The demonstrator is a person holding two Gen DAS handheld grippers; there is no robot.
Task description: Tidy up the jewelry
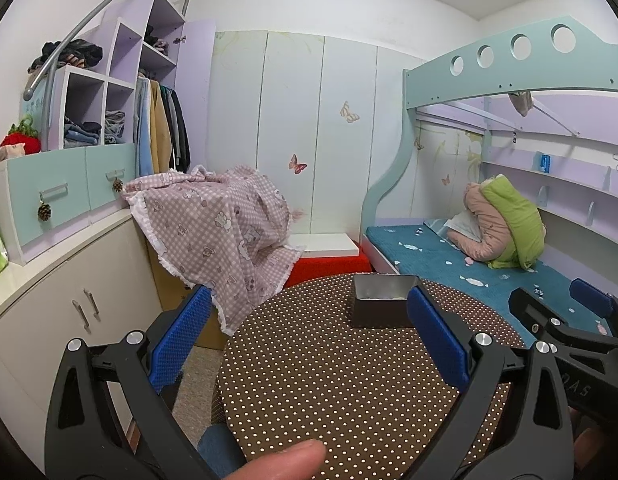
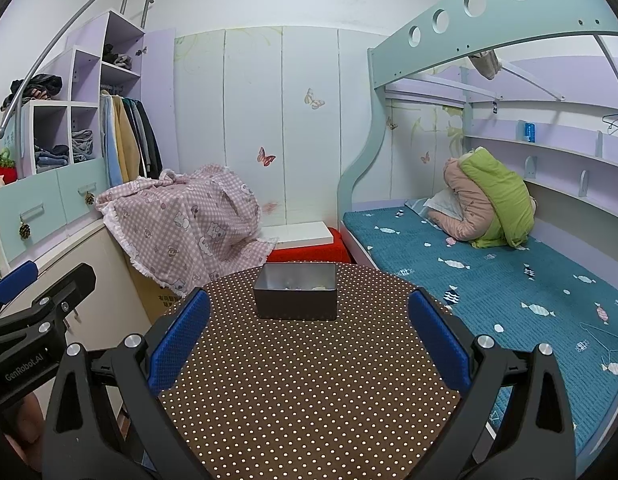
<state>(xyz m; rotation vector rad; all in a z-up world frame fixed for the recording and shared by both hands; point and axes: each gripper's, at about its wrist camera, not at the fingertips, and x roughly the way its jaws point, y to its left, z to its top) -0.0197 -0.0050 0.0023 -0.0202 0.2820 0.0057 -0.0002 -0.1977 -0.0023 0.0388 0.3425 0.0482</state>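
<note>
Dark metal tin [image 2: 295, 290] sat open-topped at far side of round dotted table [image 2: 309, 380], few small pale pieces barely visible inside. Left gripper [image 1: 309, 336] hovered above table's near part, blue pads [image 1: 180, 336] spread wide, nothing held. Right gripper [image 2: 309, 336] alongside, level, aimed at tin, likewise wide apart and empty.

A dark rectangular metal tin [image 2: 295, 292] with a dull, brushed-looking inside stands on the round desk [image 2: 309, 380], covered in matt brown cloth dotted white. The fingers [image 2: 177, 344] carry blue pads of finely ribbed texture on smooth black plastic arms with shiny metal bolts.
</note>
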